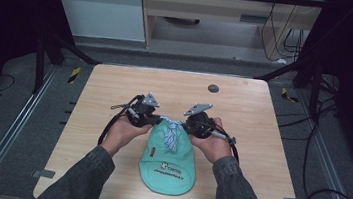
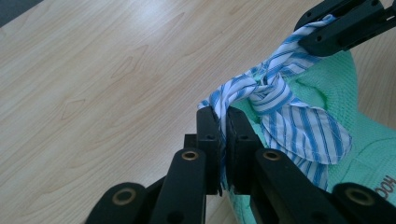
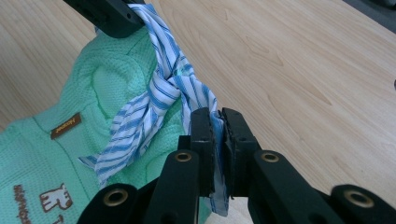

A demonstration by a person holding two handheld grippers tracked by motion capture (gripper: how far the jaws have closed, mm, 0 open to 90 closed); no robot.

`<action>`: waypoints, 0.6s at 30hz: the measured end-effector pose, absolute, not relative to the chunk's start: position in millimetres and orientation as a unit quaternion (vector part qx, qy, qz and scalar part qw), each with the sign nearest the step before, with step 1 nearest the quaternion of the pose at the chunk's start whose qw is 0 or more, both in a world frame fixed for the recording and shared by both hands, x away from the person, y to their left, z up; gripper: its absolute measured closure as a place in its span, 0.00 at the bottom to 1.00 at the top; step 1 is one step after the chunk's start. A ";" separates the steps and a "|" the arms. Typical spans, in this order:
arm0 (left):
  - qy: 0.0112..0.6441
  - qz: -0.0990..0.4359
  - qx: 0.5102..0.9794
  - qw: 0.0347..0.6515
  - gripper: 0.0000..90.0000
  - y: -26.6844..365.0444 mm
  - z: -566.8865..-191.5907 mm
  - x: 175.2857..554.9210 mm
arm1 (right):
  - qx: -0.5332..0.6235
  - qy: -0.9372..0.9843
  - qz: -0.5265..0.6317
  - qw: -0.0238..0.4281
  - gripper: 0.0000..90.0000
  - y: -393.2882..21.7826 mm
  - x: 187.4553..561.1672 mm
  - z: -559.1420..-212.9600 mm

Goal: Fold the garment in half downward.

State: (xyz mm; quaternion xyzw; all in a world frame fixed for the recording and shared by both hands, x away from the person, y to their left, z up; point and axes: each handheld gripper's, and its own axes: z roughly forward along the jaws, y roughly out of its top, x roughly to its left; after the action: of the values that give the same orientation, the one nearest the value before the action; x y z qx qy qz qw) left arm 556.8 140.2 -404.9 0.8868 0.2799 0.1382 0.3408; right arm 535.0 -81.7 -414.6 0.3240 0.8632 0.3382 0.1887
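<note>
A small mint-green garment (image 1: pixel 168 165) with a brown printed logo lies on the wooden table (image 1: pixel 243 112), its collar end lifted. A blue-and-white striped tie (image 1: pixel 172 135) is knotted at the collar. My left gripper (image 1: pixel 158 120) is shut on the tie's collar band (image 2: pixel 223 105) at the left of the knot. My right gripper (image 1: pixel 185 124) is shut on the band (image 3: pixel 215 122) at the other side. The knot (image 2: pixel 267 88) hangs between the two grips, and the tie's wide end (image 3: pixel 122 151) drapes over the green cloth. The other gripper's black jaws show at the top of each gripper view.
A small dark round disc (image 1: pixel 213 88) lies near the table's far edge. Bare wood surrounds the garment on all sides. Dark frame posts and cables stand on the floor beyond both table sides.
</note>
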 end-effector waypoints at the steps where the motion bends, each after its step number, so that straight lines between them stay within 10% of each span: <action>1: 0.280 0.140 0.886 0.343 0.95 140.7 -403.5 556.8 | 0.323 0.864 0.338 0.189 0.93 -81.3 535.5 -412.0; 18: 0.278 0.149 0.883 0.348 0.95 142.3 -400.0 555.8 | 0.305 0.869 0.336 0.194 0.93 -81.9 535.8 -405.1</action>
State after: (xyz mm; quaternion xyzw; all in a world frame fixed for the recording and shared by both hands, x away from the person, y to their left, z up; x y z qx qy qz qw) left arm 555.8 142.3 -400.0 0.8831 0.2776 0.1485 0.3478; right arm 535.8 -81.9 -405.1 0.3052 0.8694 0.3365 0.1942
